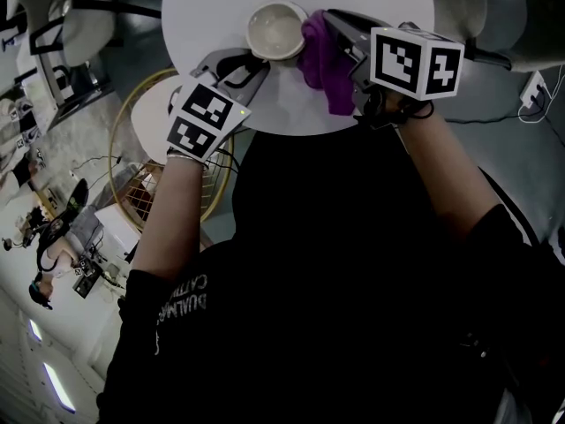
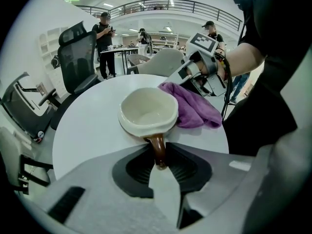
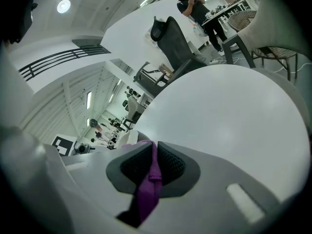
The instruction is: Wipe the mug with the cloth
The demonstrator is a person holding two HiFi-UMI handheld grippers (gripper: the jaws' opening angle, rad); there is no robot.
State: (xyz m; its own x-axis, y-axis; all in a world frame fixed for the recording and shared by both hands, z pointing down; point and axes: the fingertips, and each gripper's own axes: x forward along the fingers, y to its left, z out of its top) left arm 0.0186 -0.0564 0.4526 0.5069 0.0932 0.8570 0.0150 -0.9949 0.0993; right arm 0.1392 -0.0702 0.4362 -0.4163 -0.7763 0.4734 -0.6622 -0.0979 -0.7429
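Both clamped, left claw (image 2: 159, 164) on mug (image 2: 146, 112) handle (image 2: 158, 147), right claw (image 3: 152, 168) on cloth (image 2: 194, 107) beside mug

Black short-sleeved shirt (image 1: 353, 281); grey claws (image 2: 160, 164); black-and-white marker cubes (image 1: 417, 62)

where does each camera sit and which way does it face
Head view: on the person's head, facing down at the table; forearms, left gripper, right gripper show.
Left gripper view: on that gripper, facing along jaws closed on the mug handle.
Right gripper view: likewise, jaws pinching the cloth, table beyond.
Head and left gripper views share mug and cloth.
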